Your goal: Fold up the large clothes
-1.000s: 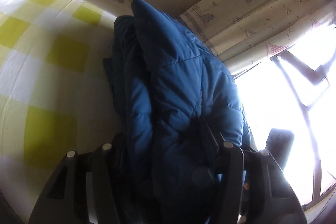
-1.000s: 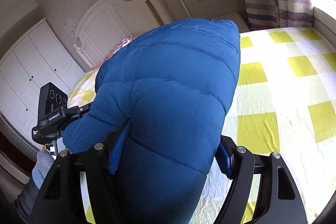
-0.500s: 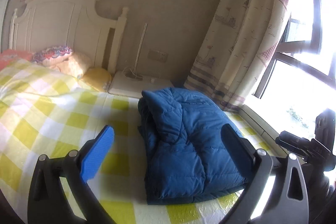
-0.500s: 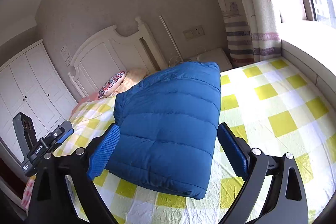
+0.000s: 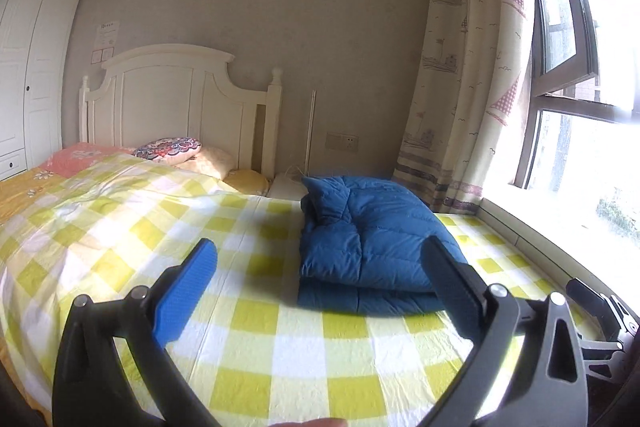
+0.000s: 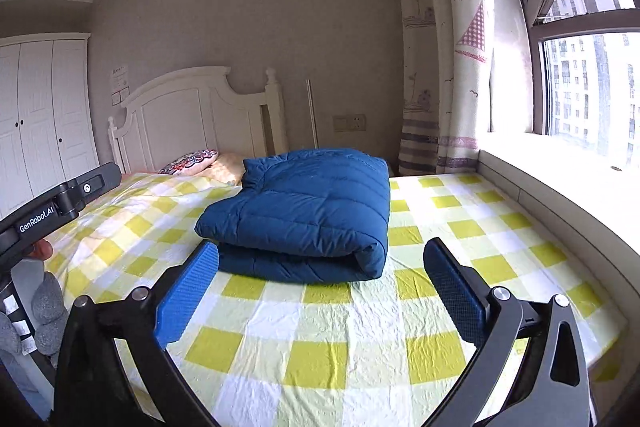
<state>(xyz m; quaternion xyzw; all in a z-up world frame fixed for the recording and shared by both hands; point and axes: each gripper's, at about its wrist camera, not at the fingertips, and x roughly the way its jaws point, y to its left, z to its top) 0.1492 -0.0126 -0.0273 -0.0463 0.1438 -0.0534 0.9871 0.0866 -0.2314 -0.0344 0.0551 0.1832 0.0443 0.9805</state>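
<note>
A blue puffer jacket (image 5: 372,239) lies folded in a thick bundle on the yellow-and-white checked bed sheet (image 5: 160,227), toward the window side. My left gripper (image 5: 318,247) is held back from it, open, with nothing between its blue pads. In the right wrist view the same jacket (image 6: 308,207) rests just beyond my right gripper (image 6: 322,249). Its jaws are opening, wide apart and empty, and the left fingertip sits close to the jacket's lower fold. The sheet (image 6: 460,219) lies flat around the bundle.
A white headboard (image 5: 176,99) and pillows (image 5: 168,149) stand at the bed's far end. A patterned curtain (image 5: 460,107) and a window ledge (image 6: 560,195) run along the right. A white wardrobe (image 6: 40,107) is at the left. A person's sleeve (image 6: 48,303) shows at lower left.
Both grippers were shut on the blue jacket a second ago. They have let go, opened wide and drawn back, and the jacket now lies folded on the bed.
</note>
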